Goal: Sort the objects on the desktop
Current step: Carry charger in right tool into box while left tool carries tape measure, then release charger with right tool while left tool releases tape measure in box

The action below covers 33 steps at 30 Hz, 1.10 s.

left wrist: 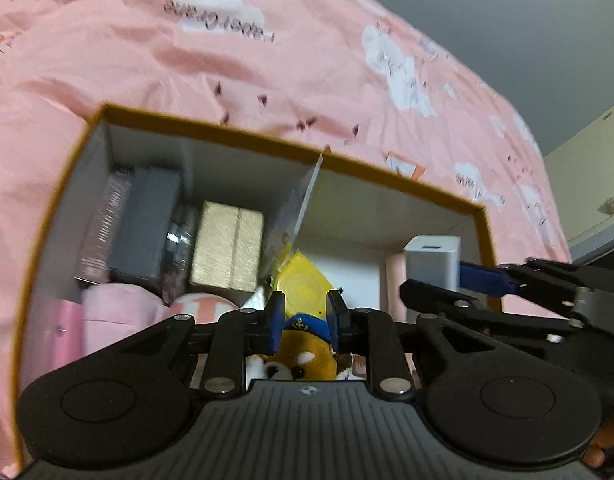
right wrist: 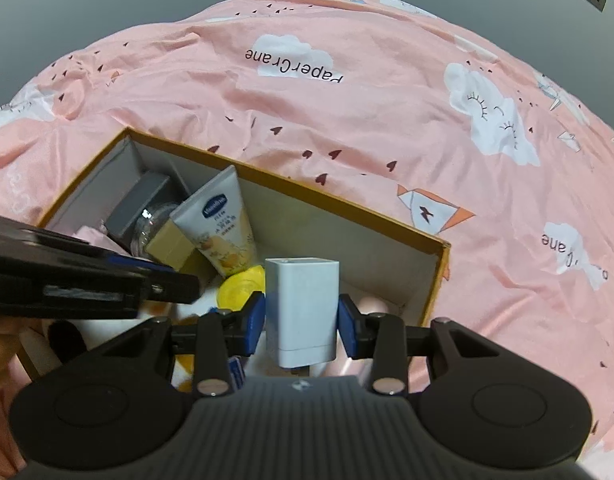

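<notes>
over the orange-rimmed box (right wrist: pixel 435 240) on the pink sheet (right wrist: pixel 347 120), our right gripper (right wrist: pixel 301 318) pinches a white charger (right wrist: pixel 301 308) upright between its blue pads. our left gripper (left wrist: pixel 305 322) pinches the blue cap of a plush toy (left wrist: pixel 303 356) near the yellow tube (left wrist: pixel 303 288).
</notes>
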{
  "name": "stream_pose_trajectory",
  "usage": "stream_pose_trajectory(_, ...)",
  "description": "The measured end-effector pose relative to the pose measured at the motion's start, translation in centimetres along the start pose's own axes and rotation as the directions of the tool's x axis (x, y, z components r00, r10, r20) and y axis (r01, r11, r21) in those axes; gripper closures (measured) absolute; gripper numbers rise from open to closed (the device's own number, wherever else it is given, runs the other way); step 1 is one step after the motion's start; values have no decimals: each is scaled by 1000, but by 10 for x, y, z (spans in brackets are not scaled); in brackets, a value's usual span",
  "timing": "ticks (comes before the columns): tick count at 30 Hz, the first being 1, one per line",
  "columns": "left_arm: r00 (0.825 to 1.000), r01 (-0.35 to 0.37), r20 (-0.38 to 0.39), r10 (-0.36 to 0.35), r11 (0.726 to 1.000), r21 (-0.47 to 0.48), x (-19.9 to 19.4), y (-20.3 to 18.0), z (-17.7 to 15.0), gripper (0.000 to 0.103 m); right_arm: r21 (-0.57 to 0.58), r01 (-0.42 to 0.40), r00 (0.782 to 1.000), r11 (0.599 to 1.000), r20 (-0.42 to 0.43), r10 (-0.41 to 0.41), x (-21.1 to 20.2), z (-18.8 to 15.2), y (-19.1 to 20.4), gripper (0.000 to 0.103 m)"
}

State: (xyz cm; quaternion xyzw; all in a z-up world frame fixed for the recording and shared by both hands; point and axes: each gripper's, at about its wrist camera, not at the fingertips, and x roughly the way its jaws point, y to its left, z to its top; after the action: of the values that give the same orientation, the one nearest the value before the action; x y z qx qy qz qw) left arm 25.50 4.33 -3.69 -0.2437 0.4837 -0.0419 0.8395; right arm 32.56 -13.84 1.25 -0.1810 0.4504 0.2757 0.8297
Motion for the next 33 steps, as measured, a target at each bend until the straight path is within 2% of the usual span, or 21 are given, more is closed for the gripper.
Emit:
stream_pose_trajectory(7, 987, -99, 133, 91, 993, 56, -36, 6, 2, 79, 138, -80, 995, 987, -47, 87, 25, 17, 4, 62)
stream_pose_trajectory(15, 988, -88, 129, 81, 995, 50, -41, 20, -2, 79, 360, -80, 985, 930, -117, 130, 65, 25, -3, 62)
stream_pose_trajectory(21, 988, -90, 125, 86, 996, 26, -40, 31, -2, 79, 347, -44, 983, 937, -153, 102, 75, 25, 5, 62)
stream_pose_trajectory(24, 989, -86, 123, 83, 996, 21, -41, 33, -3, 79, 370, -41, 982, 928, -156, 106, 78, 25, 4, 61)
stream_pose_trajectory(33, 991, -86, 109, 82, 996, 24, -41, 32, -9, 79, 400, -71, 985, 914, -114, 126, 67, 28, 0, 61)
